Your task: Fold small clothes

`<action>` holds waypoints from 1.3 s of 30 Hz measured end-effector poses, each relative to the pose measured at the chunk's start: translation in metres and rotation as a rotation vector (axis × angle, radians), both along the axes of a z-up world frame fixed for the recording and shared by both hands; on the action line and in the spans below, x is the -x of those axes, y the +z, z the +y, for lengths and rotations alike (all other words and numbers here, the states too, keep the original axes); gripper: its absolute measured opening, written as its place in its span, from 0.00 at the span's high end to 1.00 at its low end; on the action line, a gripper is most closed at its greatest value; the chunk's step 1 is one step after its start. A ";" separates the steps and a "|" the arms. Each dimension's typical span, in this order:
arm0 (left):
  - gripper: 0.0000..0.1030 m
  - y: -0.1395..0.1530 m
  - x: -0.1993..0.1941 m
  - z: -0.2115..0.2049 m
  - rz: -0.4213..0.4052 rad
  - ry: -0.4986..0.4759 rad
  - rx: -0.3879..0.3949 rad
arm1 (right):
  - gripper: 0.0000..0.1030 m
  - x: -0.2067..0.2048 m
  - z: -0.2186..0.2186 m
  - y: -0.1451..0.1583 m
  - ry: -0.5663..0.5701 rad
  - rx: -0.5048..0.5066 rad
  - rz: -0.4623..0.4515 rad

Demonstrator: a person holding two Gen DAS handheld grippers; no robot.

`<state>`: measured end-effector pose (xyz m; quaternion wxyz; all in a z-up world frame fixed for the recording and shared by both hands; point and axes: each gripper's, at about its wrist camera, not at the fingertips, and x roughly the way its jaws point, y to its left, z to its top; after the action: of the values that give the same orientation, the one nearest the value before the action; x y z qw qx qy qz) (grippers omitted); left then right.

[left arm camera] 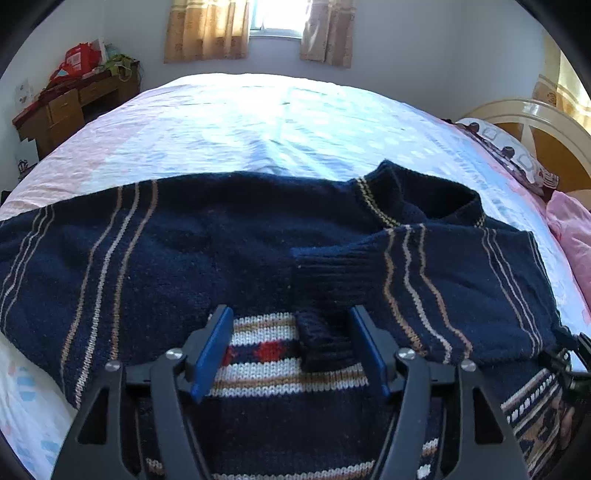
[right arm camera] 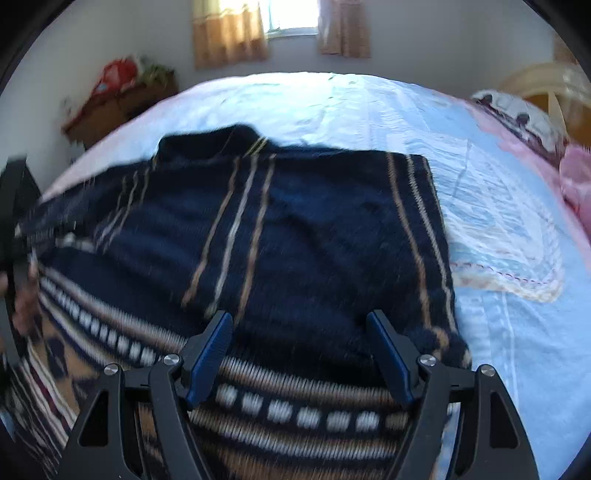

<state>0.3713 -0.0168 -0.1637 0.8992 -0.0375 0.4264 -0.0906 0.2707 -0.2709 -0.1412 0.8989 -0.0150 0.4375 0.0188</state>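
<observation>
Both sleeves lie folded across the sweater [left arm camera: 207, 251] spread on the bed [left arm camera: 280, 122], so I hold my left gripper [left arm camera: 291, 354] wide astride the near cuff [left arm camera: 325, 295] and my right gripper [right arm camera: 299, 354] wide, empty, over the hem for the next fold.

This is a bedroom in someone's home. A wide bed [left arm camera: 280, 122] fills most of it, spread with a quilted sheet in pale blue, white and pink. At its right end stands a cream, curved headboard [left arm camera: 535, 125] with a patterned pillow [left arm camera: 506, 147] against it and a pink blanket [left arm camera: 570, 229] bunched beside. Tan curtains [left arm camera: 205, 29] hang on either side of a bright window [left arm camera: 275, 18] in the far wall. In the left corner, a wooden desk [left arm camera: 70, 107] with drawers is piled with red bags and oddments.
</observation>
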 end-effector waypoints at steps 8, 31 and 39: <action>0.21 0.001 0.000 -0.004 -0.003 -0.021 0.004 | 0.27 -0.023 0.033 0.042 -0.043 -0.065 -0.061; 0.10 -0.001 0.003 0.002 0.003 -0.056 0.066 | 0.28 -0.039 0.095 -0.003 -0.022 0.067 0.004; 0.10 -0.002 0.000 -0.003 0.005 -0.058 0.051 | 0.27 -0.024 0.080 0.003 0.011 -0.009 -0.023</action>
<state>0.3714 -0.0197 -0.1659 0.8940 -0.0484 0.4269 -0.1273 0.2950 -0.1907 -0.1378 0.9037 -0.0134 0.4271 0.0255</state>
